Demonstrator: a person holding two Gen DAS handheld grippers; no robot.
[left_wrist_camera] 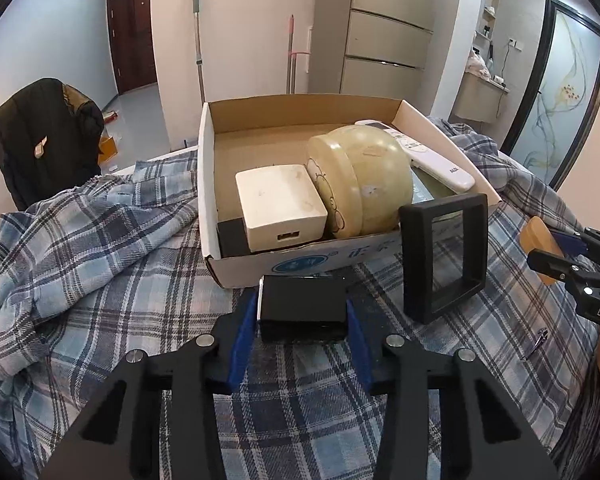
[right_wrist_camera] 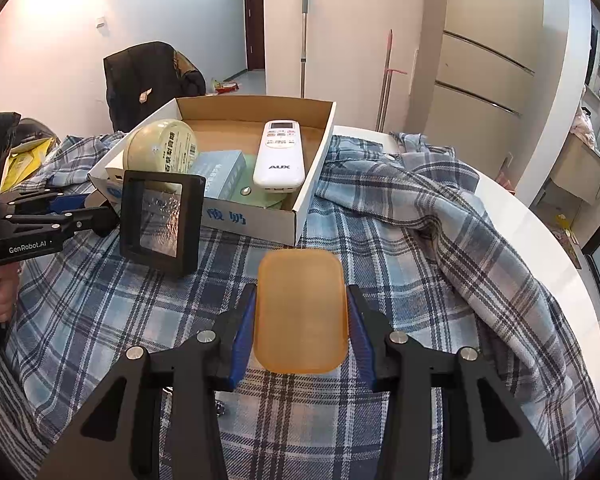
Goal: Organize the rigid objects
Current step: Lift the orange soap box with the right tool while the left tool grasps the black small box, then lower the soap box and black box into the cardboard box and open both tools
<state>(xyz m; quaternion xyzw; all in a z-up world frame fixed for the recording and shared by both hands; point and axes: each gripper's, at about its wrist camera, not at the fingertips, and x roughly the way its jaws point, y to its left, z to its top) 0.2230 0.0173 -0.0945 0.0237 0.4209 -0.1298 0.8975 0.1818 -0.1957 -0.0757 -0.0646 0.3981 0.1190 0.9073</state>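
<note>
Left gripper [left_wrist_camera: 302, 312] fingers clamped on black box [left_wrist_camera: 303, 306], just short of cardboard box [left_wrist_camera: 260, 268] front wall. Right gripper [right_wrist_camera: 302, 320] clamped on amber block [right_wrist_camera: 302, 312], nearby. I'd lift clear of the wall, avoiding the leaning black frame [left_wrist_camera: 444, 256].

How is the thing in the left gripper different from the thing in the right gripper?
The left gripper holds a black box; the right gripper holds an orange block. The black box is dark, opaque and sharp-cornered, while the orange block is translucent amber with rounded corners. The orange block stands taller between the pads than the black box. Both are rigid, clamped, and held just short of the cardboard box.
</note>
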